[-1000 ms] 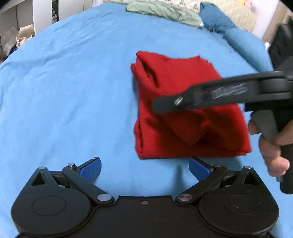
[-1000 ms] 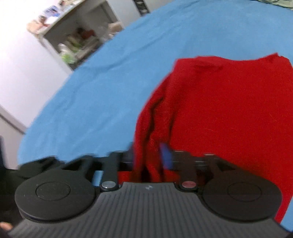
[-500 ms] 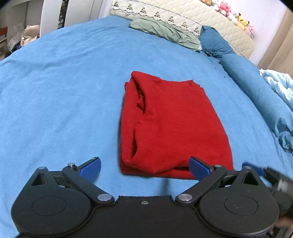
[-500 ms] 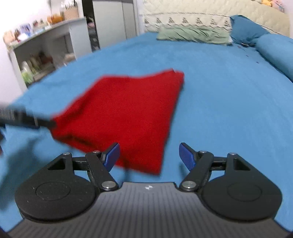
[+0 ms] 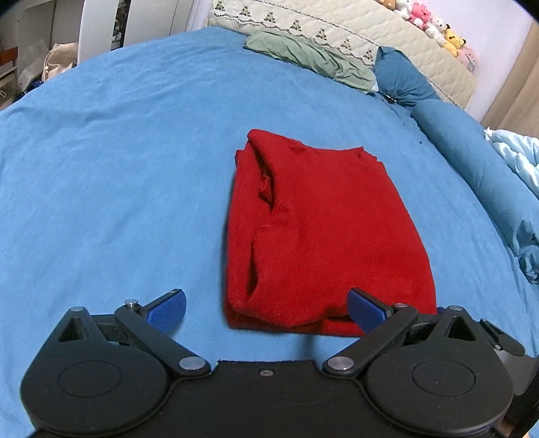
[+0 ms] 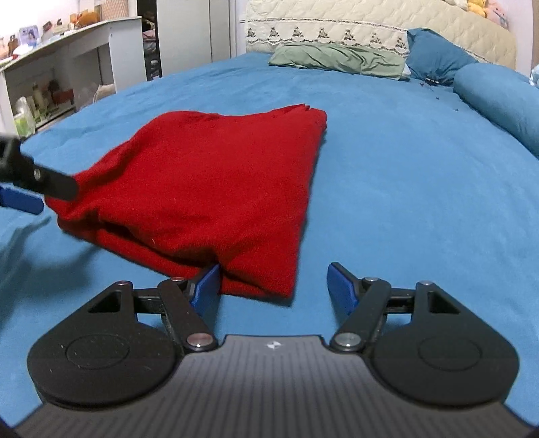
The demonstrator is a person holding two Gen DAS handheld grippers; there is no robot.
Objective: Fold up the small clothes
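Red garment (image 5: 323, 236) is lying folded into a rough rectangle on the blue bed (image 5: 118, 161), flat, mid-bed. In the left wrist view a layered fold edge is showing along its left side and at the near end; the top face is lying mostly smooth.

Left hand-held gripper (image 5: 266, 308) is sitting released, jaws spread wide, holding nothing. It is hovering just short of the garment's near edge. Its left pad (image 5: 166, 308) is showing over bare sheet, apart from the cloth; its right pad (image 5: 365, 308) is overlapping the garment's near right corner in the picture, contact not clear.

Right hand-held gripper (image 6: 274, 284) is also released, jaws wide, nothing between them. It is sitting at the garment's near right corner in its own view: left pad (image 6: 205, 286) is looking as if it touches the cloth's near edge, right pad (image 6: 342, 284) is over bare sheet. The left gripper's finger is poking into this view at the far left, beside the garment's left corner.

Background: green cloth (image 6: 337, 59) is lying at the far end of the bed by the quilted headboard (image 6: 370, 27), dark blue pillow (image 6: 434, 59) beside it, blue bolster (image 5: 478, 175) running along the right side. Plush toys (image 5: 427, 23) are sitting on top of the headboard. White shelf unit (image 6: 67, 64) with clutter is standing off the left of the bed.
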